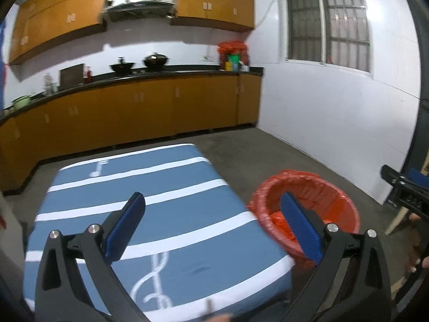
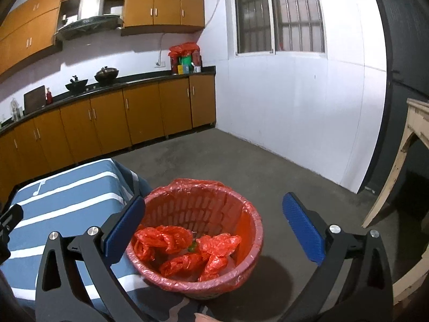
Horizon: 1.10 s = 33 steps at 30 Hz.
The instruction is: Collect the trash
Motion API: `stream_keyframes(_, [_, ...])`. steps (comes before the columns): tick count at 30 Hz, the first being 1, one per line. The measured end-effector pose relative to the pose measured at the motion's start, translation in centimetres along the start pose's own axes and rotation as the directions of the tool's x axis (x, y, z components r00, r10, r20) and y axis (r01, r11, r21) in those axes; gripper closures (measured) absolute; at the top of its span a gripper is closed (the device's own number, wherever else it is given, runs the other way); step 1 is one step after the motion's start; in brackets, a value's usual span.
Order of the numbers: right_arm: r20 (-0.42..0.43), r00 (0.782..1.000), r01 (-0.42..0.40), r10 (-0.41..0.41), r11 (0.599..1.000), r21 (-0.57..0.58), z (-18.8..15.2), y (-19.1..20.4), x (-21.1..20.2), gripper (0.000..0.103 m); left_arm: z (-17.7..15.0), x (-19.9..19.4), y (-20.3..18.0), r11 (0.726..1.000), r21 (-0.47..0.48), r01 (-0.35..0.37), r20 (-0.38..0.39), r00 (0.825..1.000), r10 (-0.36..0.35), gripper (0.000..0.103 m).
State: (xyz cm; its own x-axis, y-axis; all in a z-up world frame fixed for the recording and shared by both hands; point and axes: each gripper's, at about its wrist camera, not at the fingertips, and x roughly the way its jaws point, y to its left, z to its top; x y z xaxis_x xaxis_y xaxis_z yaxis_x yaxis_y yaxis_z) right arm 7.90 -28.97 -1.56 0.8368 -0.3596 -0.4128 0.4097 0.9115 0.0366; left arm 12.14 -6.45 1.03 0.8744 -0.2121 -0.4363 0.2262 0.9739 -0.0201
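A red trash basket (image 2: 241, 214) lined with a red plastic bag stands on the floor right of the table; crumpled red plastic (image 2: 185, 249) and a small green item lie inside. It also shows in the left wrist view (image 1: 332, 190). My right gripper (image 2: 214, 225) is open and empty, held above the basket's near rim. My left gripper (image 1: 211, 228) is open and empty, above the table's right part. The right gripper's body (image 1: 405, 190) shows at the right edge of the left wrist view.
The table has a blue cloth with white stripes and music notes (image 1: 161, 214), also seen in the right wrist view (image 2: 67, 204). Orange kitchen cabinets (image 2: 107, 123) with a dark counter line the far wall. A white wall (image 2: 295, 107) stands right. A pale wooden frame (image 2: 396, 166) stands at right.
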Motion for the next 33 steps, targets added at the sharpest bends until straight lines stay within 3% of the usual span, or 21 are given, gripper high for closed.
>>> stream_keyframes(14, [0.025, 0.997, -0.066, 0.067, 0.996, -0.058, -2.4, 3.6, -4.2, 0.002, -2.7, -6.2, 3.6, 0.985, -0.025, -0.173, 0.06, 0.983, 0.174, 0.004])
stream_keyframes(33, [0.022, 0.994, -0.107, 0.111, 0.987, -0.118, -5.2, 5.9, -7.9, 0.002, -5.9, -10.1, 4.9, 0.978, -0.078, -0.192, 0.043, 0.98, 0.196, 0.004])
